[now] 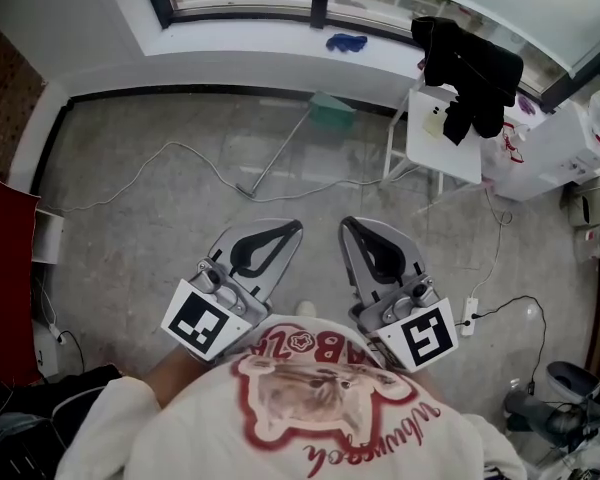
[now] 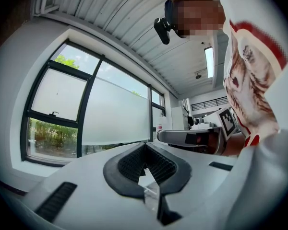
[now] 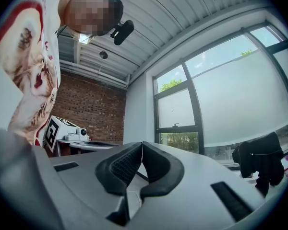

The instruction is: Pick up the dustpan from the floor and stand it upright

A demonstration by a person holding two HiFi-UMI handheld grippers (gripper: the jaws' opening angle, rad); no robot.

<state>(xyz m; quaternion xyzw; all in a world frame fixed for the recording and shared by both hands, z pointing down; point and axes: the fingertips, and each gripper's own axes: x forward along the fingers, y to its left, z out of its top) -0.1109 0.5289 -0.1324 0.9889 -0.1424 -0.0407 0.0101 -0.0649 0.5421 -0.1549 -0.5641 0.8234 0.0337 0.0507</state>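
The dustpan (image 1: 331,111) has a green pan and a long grey handle (image 1: 276,154). It lies on the grey floor below the window wall, handle slanting toward me. My left gripper (image 1: 293,227) and right gripper (image 1: 347,224) are held side by side in front of my chest, well short of the handle's near end. Both point level toward the window, with jaws shut and nothing between them. In the left gripper view the pads (image 2: 145,163) meet at the tip, and the right gripper (image 2: 192,139) shows beside them. The right gripper view shows its closed pads (image 3: 141,163) and no dustpan.
A white cable (image 1: 185,155) snakes across the floor by the handle's end. A white table (image 1: 446,138) with black clothing (image 1: 470,68) stands right of the pan. A power strip (image 1: 469,316) lies at my right, a red panel (image 1: 5,268) at far left.
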